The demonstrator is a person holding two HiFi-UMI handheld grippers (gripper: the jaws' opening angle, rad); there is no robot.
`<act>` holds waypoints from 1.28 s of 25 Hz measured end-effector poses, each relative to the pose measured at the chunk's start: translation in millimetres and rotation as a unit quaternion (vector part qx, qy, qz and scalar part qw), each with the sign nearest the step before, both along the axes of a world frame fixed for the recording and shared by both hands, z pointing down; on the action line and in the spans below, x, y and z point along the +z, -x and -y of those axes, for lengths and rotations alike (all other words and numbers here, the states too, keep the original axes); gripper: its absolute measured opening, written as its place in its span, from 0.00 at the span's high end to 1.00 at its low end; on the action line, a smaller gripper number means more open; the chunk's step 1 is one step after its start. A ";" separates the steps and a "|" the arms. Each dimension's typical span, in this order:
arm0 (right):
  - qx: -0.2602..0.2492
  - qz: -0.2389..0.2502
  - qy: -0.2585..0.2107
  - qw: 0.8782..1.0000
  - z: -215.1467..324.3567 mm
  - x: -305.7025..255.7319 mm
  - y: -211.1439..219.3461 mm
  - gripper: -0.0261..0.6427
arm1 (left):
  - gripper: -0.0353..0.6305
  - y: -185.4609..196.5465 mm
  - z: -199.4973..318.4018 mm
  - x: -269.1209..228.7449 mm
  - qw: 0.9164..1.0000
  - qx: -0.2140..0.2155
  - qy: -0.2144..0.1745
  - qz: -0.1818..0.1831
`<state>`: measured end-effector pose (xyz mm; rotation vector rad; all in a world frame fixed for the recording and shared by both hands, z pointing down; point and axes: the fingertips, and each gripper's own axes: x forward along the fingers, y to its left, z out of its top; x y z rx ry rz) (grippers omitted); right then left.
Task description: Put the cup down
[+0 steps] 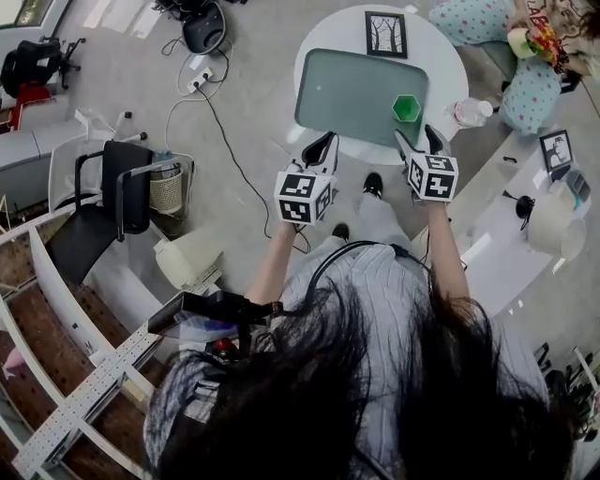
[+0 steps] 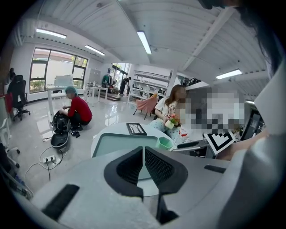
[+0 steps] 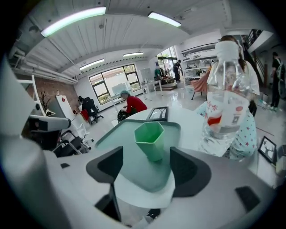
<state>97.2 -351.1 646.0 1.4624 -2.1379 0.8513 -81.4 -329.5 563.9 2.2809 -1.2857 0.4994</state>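
Note:
A green hexagonal cup (image 1: 406, 108) (image 3: 151, 139) stands upright on the grey-green tray (image 1: 347, 94) (image 3: 120, 134), near its right front corner, on a round white table (image 1: 441, 56). My right gripper (image 1: 417, 141) (image 3: 145, 165) is open just short of the cup. Its pads stand wide on either side and touch nothing. My left gripper (image 1: 319, 150) (image 2: 143, 154) hovers at the table's near edge, shut with its pads together and nothing in them. From the left gripper view the cup (image 2: 165, 142) shows at the tray's (image 2: 120, 141) right end.
A clear plastic bottle (image 1: 469, 112) (image 3: 225, 107) stands on the table right of the tray. A black picture frame (image 1: 385, 34) (image 3: 157, 113) lies at the far side. A person in patterned trousers (image 1: 487, 23) sits beyond. A black chair (image 1: 112, 202) and bin (image 1: 166, 190) stand at left.

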 end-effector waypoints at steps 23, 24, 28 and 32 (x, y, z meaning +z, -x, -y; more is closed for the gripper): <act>0.020 0.087 -0.126 0.988 -125.8 -118.9 82.0 0.54 | 0.91 65.8 -119.1 -55.0 0.997 -0.003 -0.070 -0.021; 0.021 0.089 -0.130 0.987 -132.7 -122.0 86.2 0.56 | 0.91 70.8 -126.4 -56.9 0.997 -0.004 -0.072 -0.022; 0.025 0.094 -0.143 0.985 -163.6 -132.2 101.9 0.60 | 0.91 86.1 -156.5 -60.9 0.997 -0.007 -0.079 -0.027; 0.034 0.094 -0.154 0.983 -195.5 -139.9 110.7 0.70 | 0.91 90.4 -184.7 -63.4 0.996 0.000 -0.085 -0.034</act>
